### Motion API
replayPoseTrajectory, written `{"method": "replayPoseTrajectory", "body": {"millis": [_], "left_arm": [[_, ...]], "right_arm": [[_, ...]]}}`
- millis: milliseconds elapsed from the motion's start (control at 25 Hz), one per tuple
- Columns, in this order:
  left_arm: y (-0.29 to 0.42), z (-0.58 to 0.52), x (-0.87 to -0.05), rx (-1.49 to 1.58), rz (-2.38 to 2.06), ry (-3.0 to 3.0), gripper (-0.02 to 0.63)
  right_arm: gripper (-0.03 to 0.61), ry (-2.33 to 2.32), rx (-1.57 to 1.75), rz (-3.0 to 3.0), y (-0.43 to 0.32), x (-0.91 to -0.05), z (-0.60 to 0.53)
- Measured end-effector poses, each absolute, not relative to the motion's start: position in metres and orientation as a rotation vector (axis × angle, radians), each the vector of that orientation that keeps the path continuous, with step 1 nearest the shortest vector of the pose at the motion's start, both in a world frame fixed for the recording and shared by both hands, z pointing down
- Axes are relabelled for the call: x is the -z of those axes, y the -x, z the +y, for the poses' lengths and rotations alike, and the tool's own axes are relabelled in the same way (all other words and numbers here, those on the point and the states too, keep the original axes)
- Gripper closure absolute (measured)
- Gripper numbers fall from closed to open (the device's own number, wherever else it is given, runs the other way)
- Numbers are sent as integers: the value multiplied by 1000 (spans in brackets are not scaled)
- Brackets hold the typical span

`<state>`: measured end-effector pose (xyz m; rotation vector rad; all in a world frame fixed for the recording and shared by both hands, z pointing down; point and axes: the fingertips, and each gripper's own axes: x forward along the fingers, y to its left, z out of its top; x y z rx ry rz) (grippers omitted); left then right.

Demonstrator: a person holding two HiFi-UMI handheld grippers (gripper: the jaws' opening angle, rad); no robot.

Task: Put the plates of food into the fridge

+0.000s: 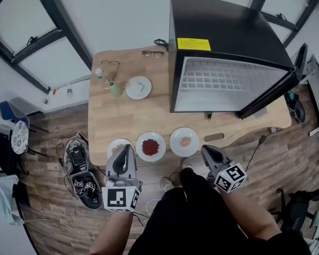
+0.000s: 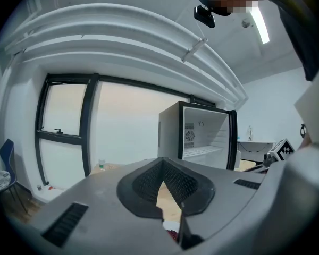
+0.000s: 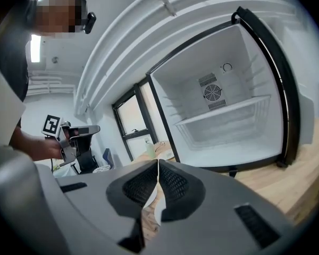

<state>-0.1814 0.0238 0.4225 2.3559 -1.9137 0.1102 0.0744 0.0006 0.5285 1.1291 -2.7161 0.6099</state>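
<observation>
Three plates of food wait in a row along the near edge of the table, and you stand over them with both grippers shut and empty. The left gripper has its jaw tips together with nothing between them. It hangs over the left plate, pointing along the inner rim towards the middle plate, whose red food shows through the slit below the pads in the left gripper view. The right gripper is just as firmly closed on nothing. It sits just beside the right plate, off its near right rim, pointing away from you towards the open fridge. The fridge stands beyond the row and to its right, well apart from the plates, with a bare wire shelf showing in the right gripper view. Your right hand is therefore the nearer one both to the fridge mouth and to the plate closest to it. The plates are round, so no axis matters, and the grip will likely have to come at a rim. For the right plate that rim lies to the left of your right fingers and slightly ahead. Either pair of jaws must open before it can take a plate.
</observation>
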Motion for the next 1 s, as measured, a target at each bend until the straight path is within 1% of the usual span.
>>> {"method": "replayPoseTrajectory", "body": {"millis": [360, 560, 760, 840, 920, 1000], "left_arm": [[153, -6, -442, -141, -1872, -2384, 610], [151, -10, -445, -182, -1871, -2385, 611], [147, -8, -455, -213, -1856, -2380, 611], [146, -8, -457, -221, -1854, -2372, 611], [145, -9, -458, -226, -1849, -2370, 611], [145, -10, -459, -233, -1848, -2371, 611]], "right_arm": [[556, -1193, -910, -2629, -97, -601, 17], [555, -1257, -1159, -2514, -108, -654, 21], [553, -1299, -1323, -2425, -106, -692, 25], [533, -1280, -1385, -2412, -100, -701, 26], [472, -1265, -1459, -2392, -96, -709, 25], [442, -1272, -1530, -2365, -94, -715, 24]]}}
